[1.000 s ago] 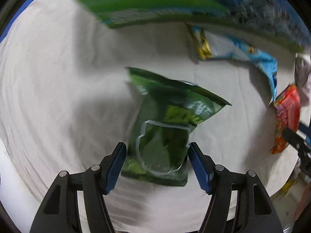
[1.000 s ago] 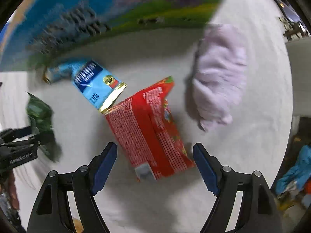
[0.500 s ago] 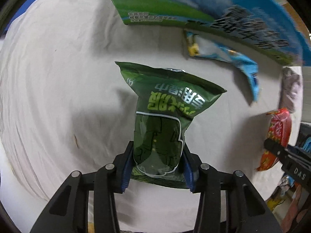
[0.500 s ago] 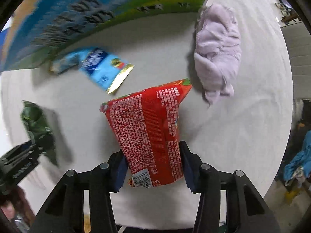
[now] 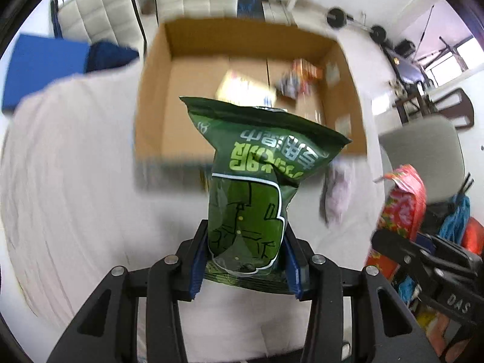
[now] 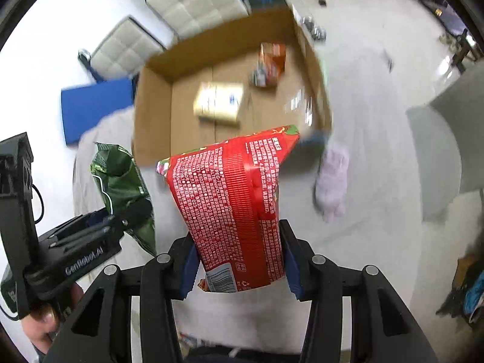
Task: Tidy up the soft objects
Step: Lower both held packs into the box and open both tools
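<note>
My left gripper (image 5: 245,261) is shut on a green snack bag (image 5: 254,187) and holds it upright above the white cloth-covered table (image 5: 75,181). My right gripper (image 6: 240,261) is shut on a red snack bag (image 6: 236,205), also lifted. Each bag shows in the other view: the red one at the right (image 5: 402,208), the green one at the left (image 6: 121,181). An open cardboard box (image 5: 154,96) stands ahead of both, also in the right wrist view (image 6: 151,121), with a few packets inside. A pale purple cloth (image 6: 331,181) lies on the table right of the box.
A blue pad (image 6: 93,109) and white cushioned seats (image 6: 193,3) sit beyond the table. A grey chair (image 5: 423,151) stands at the right. Dumbbells (image 5: 357,21) lie on the floor far back.
Both grippers closed on their bags, lifted them off the table and tilted up, so the open box and the room now show.
</note>
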